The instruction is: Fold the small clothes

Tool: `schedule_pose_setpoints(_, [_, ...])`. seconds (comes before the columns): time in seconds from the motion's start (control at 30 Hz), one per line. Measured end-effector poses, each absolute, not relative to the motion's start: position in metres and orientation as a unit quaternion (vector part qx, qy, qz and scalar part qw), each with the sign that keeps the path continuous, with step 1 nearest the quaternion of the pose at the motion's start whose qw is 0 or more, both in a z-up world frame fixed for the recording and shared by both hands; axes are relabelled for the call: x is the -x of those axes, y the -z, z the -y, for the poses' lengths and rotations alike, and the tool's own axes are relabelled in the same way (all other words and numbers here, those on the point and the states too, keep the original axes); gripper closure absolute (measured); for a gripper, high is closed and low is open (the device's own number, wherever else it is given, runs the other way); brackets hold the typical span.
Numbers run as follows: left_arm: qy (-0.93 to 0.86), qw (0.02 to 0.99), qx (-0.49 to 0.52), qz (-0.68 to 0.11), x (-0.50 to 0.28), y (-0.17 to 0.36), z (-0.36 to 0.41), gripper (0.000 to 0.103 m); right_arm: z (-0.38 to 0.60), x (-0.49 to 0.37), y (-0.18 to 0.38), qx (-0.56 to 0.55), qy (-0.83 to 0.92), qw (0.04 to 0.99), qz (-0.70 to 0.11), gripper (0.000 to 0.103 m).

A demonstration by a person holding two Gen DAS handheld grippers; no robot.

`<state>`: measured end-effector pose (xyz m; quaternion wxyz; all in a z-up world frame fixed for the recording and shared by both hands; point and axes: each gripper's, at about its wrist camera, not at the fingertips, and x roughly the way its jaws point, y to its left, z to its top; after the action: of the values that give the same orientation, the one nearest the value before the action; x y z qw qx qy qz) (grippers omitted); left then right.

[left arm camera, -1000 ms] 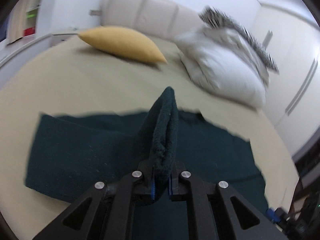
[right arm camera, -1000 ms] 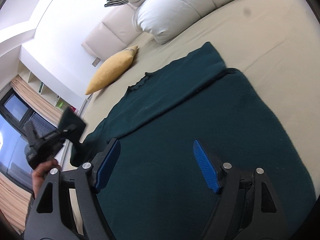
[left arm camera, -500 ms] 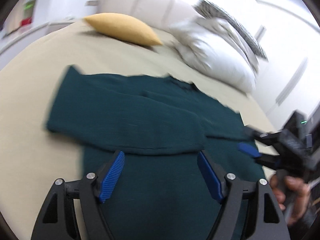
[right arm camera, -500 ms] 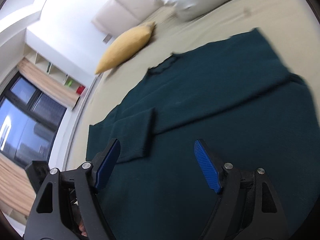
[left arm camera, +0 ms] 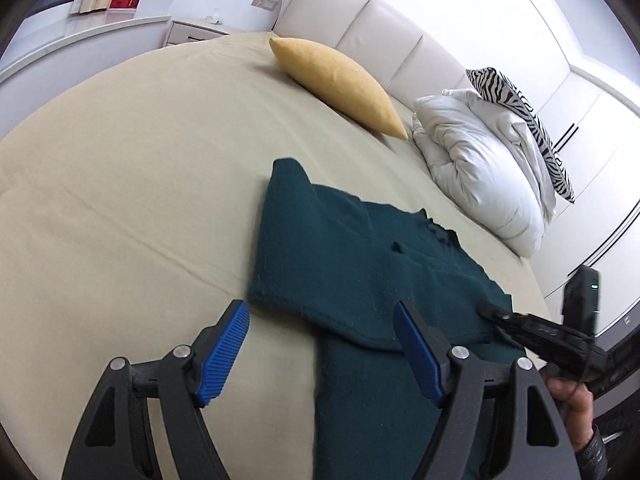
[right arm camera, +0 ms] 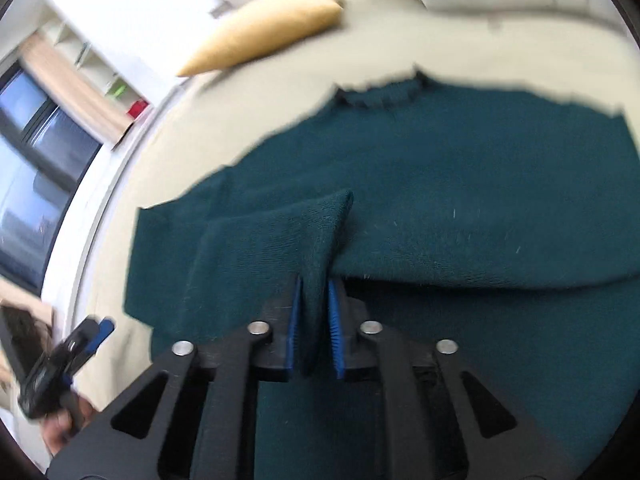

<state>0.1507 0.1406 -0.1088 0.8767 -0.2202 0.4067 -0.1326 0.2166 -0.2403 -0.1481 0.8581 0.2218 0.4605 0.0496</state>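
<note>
Your dark green sweater [left arm camera: 352,256] is lying flat on the bed [left arm camera: 132,184], one sleeve already folded across the body — so you are partway in, I judge. Your right hand-held gripper [right arm camera: 314,320] is clamping a fold of sleeve knit and lifting it, while your left hand-held gripper [left arm camera: 320,352] is hovering with jaws wide apart over the near edge, holding nothing. The second sleeve and the body folds are looking undone. The hem is running out of view below both cameras — and the right view is blurring.
</note>
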Motion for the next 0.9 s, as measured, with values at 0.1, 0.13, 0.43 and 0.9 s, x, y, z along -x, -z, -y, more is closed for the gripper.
schedule_pose_setpoints(0.1, [0.132, 0.881, 0.217, -0.399, -0.159, 0.102, -0.137, 0.027, 0.249, -0.214, 0.105, -0.191, -0.063, 0.883, -0.424, 0.098])
schedule_pose_setpoints(0.13, [0.133, 0.883, 0.215, -0.395, -0.164, 0.100, -0.135, 0.027, 0.255, -0.215, 0.092, -0.185, -0.062, 0.890, -0.412, 0.099])
schedule_pose_setpoints(0.43, [0.136, 0.876, 0.216, -0.410, -0.181, 0.111, -0.115, 0.027, 0.327, -0.210, 0.096, -0.247, -0.052, 0.878, -0.407, 0.090])
schedule_pose_setpoints(0.9, [0.138, 0.866, 0.235, -0.419, -0.159, 0.121, -0.132, 0.027, 0.248, -0.238, 0.177, -0.226, -0.054, 0.842, -0.487, 0.095])
